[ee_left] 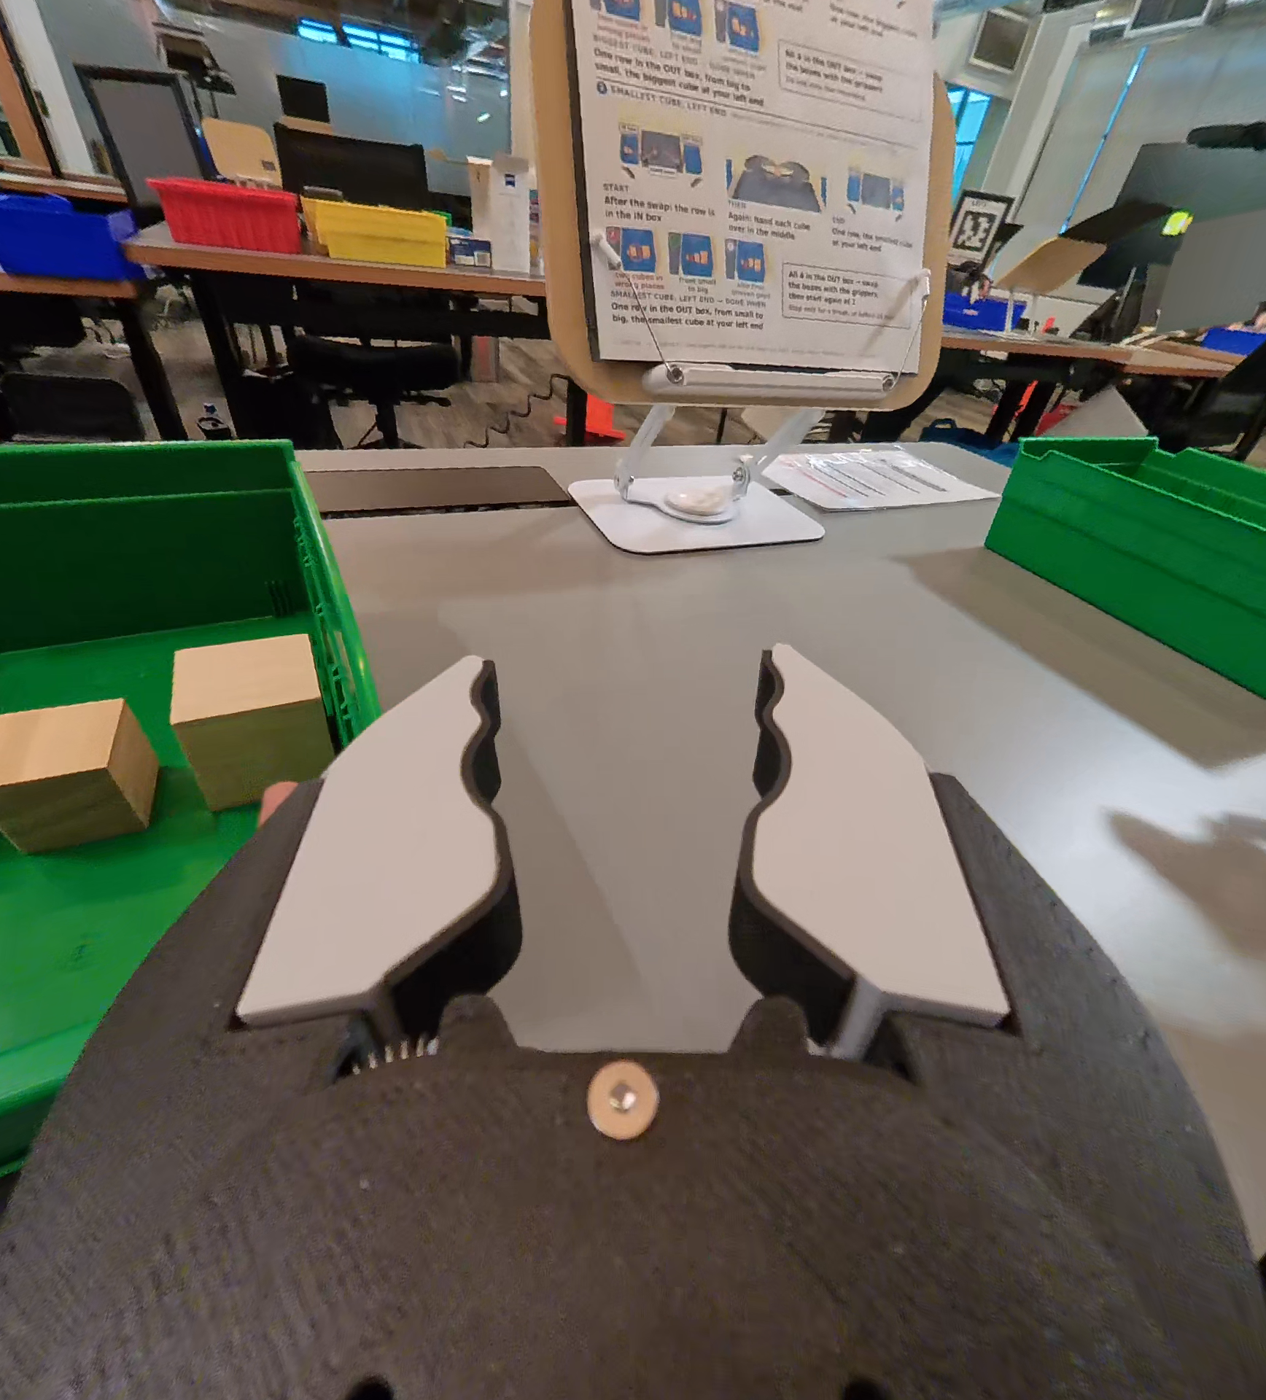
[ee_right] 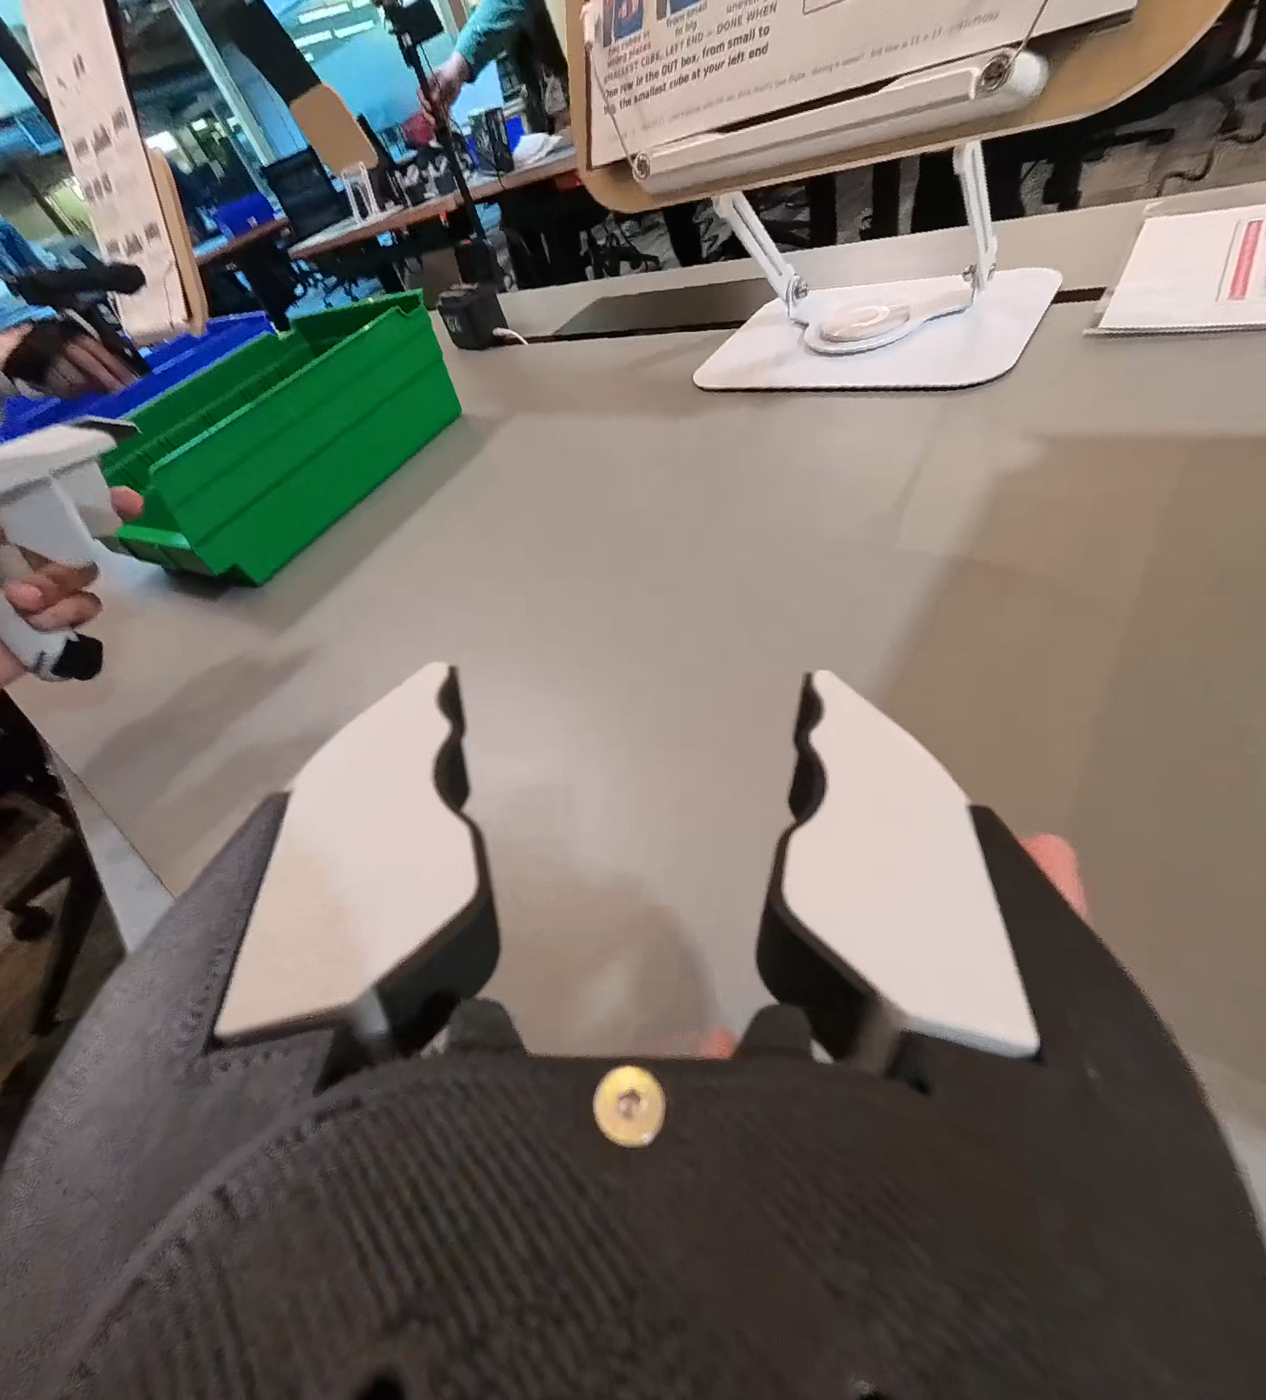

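Note:
My left gripper (ee_left: 626,663) is open and empty above the grey table (ee_left: 653,621), just right of a green bin (ee_left: 122,560). In that bin stand two wooden cubes, a larger one (ee_left: 247,716) by the right wall and a smaller one (ee_left: 65,769) to its left. My right gripper (ee_right: 628,674) is open and empty over bare table (ee_right: 690,530). The left gripper (ee_right: 31,492), held in a hand, shows at the left edge of the right wrist view beside the green bin (ee_right: 289,439). A second green bin (ee_left: 1160,560) stands at the right of the left wrist view.
A white stand (ee_left: 698,515) holding a board with an instruction sheet (ee_left: 751,189) sits at the table's back middle; it also shows in the right wrist view (ee_right: 887,333). A laminated sheet (ee_left: 872,473) lies beside it. Desks with red, yellow and blue bins lie beyond.

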Available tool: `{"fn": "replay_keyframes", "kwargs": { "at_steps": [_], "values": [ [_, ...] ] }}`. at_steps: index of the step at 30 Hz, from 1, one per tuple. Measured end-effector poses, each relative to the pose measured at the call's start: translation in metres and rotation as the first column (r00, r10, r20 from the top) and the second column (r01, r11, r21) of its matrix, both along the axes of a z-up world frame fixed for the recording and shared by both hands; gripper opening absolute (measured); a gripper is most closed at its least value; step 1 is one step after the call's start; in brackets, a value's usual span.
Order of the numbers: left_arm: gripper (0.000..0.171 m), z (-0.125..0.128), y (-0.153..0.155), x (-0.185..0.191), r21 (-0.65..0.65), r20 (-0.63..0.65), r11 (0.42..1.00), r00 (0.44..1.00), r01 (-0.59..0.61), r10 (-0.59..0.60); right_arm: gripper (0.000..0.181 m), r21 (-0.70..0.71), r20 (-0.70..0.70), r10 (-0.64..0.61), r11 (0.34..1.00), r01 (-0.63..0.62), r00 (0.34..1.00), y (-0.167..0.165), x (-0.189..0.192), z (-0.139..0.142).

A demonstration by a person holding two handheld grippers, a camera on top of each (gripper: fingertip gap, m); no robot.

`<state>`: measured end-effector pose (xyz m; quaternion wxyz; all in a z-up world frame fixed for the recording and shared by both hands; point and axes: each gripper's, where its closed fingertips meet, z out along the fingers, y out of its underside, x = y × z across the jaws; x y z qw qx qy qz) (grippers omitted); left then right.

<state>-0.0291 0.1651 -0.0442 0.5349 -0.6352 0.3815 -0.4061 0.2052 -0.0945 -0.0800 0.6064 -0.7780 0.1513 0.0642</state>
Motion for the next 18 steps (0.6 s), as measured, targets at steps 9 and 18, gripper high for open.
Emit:
{"fn": "replay_keyframes", "kwargs": {
  "at_steps": [9,18],
  "values": [
    [0.072,-0.003,-0.007,0.004,0.006,-0.03,1.0,0.999,0.026,-0.026,0.086,0.253,-0.183,0.051,0.968,-0.003,0.982,-0.006,0.0,0.039],
    [0.075,-0.007,-0.009,0.006,-0.016,-0.042,0.999,0.998,0.037,-0.037,0.062,0.266,-0.048,0.019,0.964,-0.005,0.999,-0.007,-0.009,0.053]
  ]
}}
